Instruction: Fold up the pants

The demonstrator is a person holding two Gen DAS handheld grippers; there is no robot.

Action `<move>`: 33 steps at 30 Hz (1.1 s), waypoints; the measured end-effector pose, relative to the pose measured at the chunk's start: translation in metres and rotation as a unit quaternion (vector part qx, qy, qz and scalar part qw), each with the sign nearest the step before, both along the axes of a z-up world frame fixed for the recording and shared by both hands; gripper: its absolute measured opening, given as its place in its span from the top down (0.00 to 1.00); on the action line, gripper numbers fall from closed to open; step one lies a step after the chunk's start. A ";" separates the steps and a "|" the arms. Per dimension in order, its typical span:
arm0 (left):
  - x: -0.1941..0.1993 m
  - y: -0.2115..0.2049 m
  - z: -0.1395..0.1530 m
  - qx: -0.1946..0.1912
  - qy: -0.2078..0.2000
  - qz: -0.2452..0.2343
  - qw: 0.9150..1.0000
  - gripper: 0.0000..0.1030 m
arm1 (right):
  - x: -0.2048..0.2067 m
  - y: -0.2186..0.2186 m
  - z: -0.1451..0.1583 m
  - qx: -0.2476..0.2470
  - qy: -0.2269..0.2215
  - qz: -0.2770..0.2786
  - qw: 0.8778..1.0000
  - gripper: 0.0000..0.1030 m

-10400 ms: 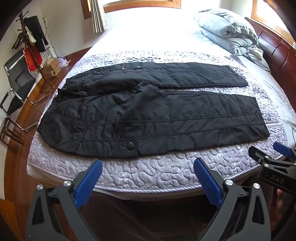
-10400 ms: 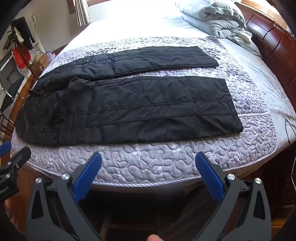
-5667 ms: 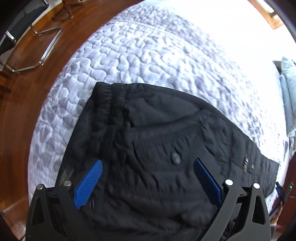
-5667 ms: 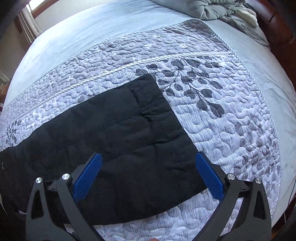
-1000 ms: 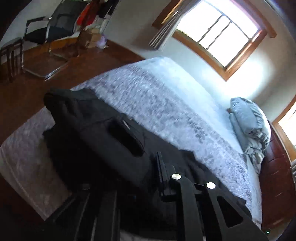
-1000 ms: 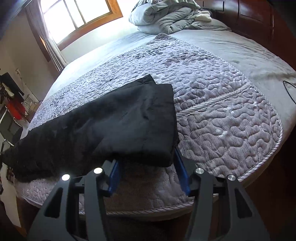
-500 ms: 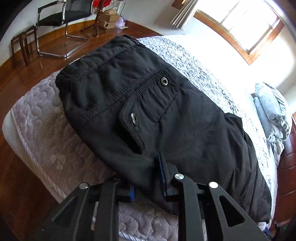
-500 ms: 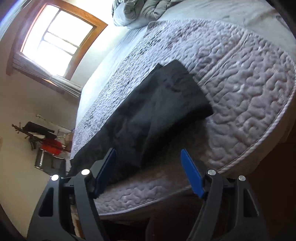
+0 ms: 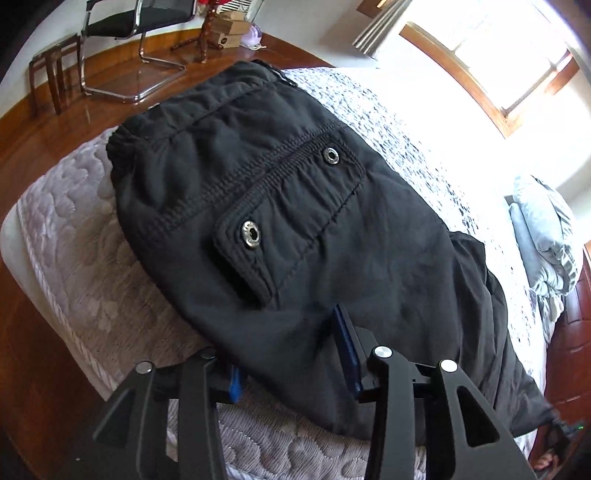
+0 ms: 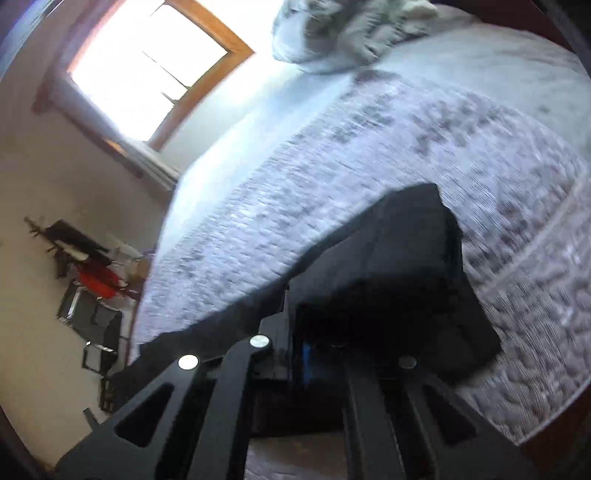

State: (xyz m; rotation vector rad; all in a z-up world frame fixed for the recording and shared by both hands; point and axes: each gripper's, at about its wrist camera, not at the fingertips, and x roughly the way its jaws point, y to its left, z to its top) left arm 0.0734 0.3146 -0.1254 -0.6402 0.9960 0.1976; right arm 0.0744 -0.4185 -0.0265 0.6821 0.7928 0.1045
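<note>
**Black pants on the bed, one tool let go, one squeezed shut**

Shows the black pants (image 9: pixel 332 221) lying flat on the gray quilted bed (image 9: pixel 74 258), close to its near edge. Shows the waist end pointing toward the chair (image 9: pixel 140 22) on the wood floor, and a pocket flap with a shiny snap (image 9: pixel 251 233) on top.

Finds the left gripper (image 9: pixel 290 365) low at the near edge of the pants. Has just been opening its jaws. Keeps a bit of the cloth edge between the blue pads (image 9: pixel 345 350), loose and not pinched.

Finds the right gripper (image 10: pixel 314 347) at the leg end of the pants (image 10: pixel 406 277), in a blurry view. Has just been closing, with the jaws now squeezed tight together. Cannot tell if any cloth is caught there.
</note>
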 end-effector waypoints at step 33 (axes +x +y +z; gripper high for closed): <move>-0.043 -0.003 0.008 -0.015 0.021 0.031 0.999 0.21 | -0.077 -0.089 -0.116 0.148 0.115 -0.128 0.974 0.39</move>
